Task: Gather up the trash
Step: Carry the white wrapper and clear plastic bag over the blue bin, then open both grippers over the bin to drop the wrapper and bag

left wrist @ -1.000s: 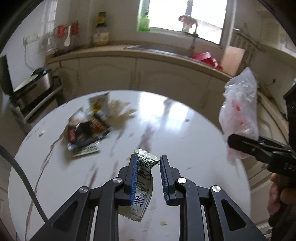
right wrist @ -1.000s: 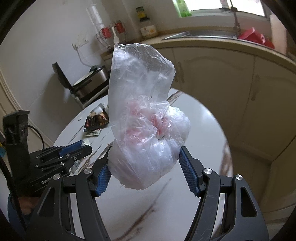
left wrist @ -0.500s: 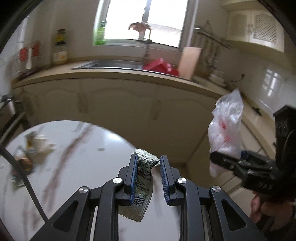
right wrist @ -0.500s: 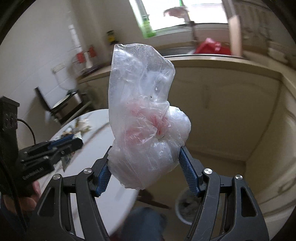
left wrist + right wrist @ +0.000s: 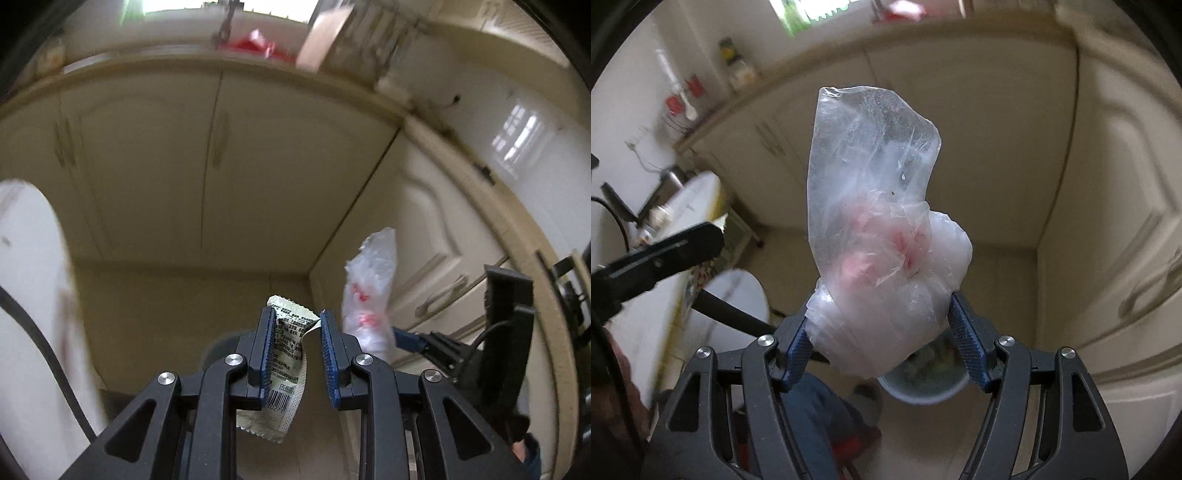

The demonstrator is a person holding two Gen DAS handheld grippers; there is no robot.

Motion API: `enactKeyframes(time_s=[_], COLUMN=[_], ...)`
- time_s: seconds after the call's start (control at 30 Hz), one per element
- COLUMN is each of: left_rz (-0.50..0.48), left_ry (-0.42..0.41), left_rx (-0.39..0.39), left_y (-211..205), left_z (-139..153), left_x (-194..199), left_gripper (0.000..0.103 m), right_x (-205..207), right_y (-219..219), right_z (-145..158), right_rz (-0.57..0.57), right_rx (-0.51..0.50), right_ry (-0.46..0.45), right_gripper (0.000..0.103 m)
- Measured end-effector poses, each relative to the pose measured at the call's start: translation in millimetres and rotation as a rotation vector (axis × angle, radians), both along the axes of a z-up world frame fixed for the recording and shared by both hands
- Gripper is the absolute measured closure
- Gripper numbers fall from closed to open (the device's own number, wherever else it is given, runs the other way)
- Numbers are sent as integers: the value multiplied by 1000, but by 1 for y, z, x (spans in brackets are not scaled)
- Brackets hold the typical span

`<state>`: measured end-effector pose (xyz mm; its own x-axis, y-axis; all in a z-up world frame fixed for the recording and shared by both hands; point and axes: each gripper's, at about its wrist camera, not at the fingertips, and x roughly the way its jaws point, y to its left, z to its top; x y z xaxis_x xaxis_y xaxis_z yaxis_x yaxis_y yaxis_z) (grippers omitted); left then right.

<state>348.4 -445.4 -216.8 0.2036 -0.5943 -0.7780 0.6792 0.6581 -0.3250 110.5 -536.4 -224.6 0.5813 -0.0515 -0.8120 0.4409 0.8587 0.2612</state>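
My left gripper (image 5: 297,350) is shut on a pale green sachet wrapper (image 5: 284,373) with a barcode, which hangs between the blue pads. My right gripper (image 5: 886,343) is shut on a crumpled clear plastic bag (image 5: 882,251) with pink inside; the bag also shows in the left wrist view (image 5: 369,295), to the right of my left gripper. A round light-blue bin (image 5: 923,384) with trash in it stands on the floor below the bag, partly hidden by it. In the left wrist view a dark round shape (image 5: 218,350) behind my fingers may be the same bin.
Cream cabinet doors (image 5: 147,166) fill the corner ahead and the right side (image 5: 1126,184). The white round table edge (image 5: 33,295) is at the left. A person's leg in blue trousers (image 5: 820,413) stands by the bin. The left gripper's arm (image 5: 653,258) reaches in at left.
Both grippers have swung away from the table and tilted down toward the floor corner by the cabinets. The bin has come into view under the bag. Both still hold their trash.
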Motion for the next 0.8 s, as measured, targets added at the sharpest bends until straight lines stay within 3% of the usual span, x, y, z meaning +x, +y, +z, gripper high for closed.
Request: enactKeyframes(time_s=[0.23, 0.37, 0.53, 0.6, 0.63, 0.67, 0.8], left_rz=[41, 81, 102, 104, 106, 107, 111], left_ry=[109, 152, 154, 138, 128, 117, 53], left_rx=[140, 210, 242, 245, 250, 253, 254], left_y=[-37, -49, -59, -65, -68, -69, -62], left_z=[-66, -89, -97, -95, -93, -90, -73], left_x=[42, 62, 71, 69, 69, 69, 59], left_gripper=[78, 54, 38, 33, 32, 29, 20], right_x=[12, 30, 41, 48, 49, 47, 37], right_y=[-23, -31, -36, -37, -38, -39, -42], right_z=[-95, -133, -165, -173, -176, -178, -183], right_rz=[-5, -7, -14, -18, -27, -39, -86], right_rx=[145, 197, 237, 243, 237, 232, 220], right_ry=[148, 212, 274, 288, 294, 298, 317], right_gripper=[37, 36, 30, 19, 6, 0, 0])
